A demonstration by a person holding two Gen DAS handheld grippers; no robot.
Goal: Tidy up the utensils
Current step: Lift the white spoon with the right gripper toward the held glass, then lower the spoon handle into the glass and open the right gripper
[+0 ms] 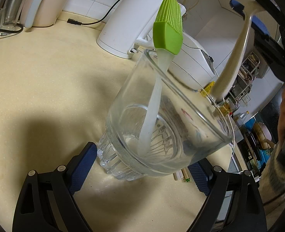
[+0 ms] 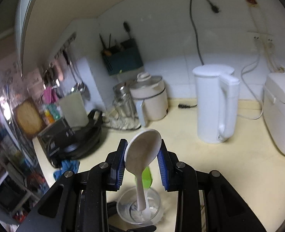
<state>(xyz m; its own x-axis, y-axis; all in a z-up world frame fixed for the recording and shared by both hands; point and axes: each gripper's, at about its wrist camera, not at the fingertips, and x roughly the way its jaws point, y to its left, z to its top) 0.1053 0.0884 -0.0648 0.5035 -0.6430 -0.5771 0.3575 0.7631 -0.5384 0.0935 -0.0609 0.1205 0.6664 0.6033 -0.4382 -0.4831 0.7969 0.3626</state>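
inside, glass cup holds green brush; spoon above.

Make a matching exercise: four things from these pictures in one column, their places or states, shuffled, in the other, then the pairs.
Things:
1. brush
2. spoon
3. glass
4. kettle

Places or states:
A. between the left claw's pads
B. standing on the counter by the wall
C. standing in the glass, green head up
D. gripped by its bowl in the right claw

Pairs: 1-C, 2-D, 3-A, 4-B
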